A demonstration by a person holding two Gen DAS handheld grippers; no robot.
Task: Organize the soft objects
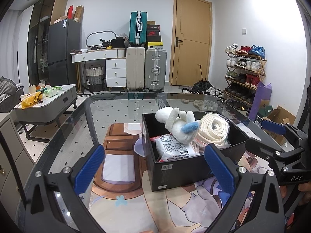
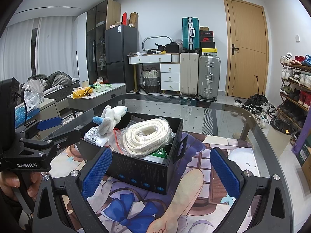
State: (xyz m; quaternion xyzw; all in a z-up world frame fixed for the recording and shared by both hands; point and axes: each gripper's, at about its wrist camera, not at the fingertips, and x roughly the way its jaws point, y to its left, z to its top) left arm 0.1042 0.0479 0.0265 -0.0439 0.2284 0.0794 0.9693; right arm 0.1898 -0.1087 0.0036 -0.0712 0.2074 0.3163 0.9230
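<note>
Black box (image 1: 194, 167) of soft items between both released claws, left claw (image 1: 155, 167), right claw (image 2: 159, 172)

Left hand-held gripper (image 1: 154, 168): jaws spread wide, nothing between the blue pads, pointing forward and slightly down.
Right hand-held gripper (image 2: 160, 171): jaws spread wide, nothing gripped, same forward-down tilt.
Left hand (image 2: 14, 184): fingers wrapped round the grip at the frame's lower left edge.
Relative pose: the two sit side by side, near each other, apart.
</note>
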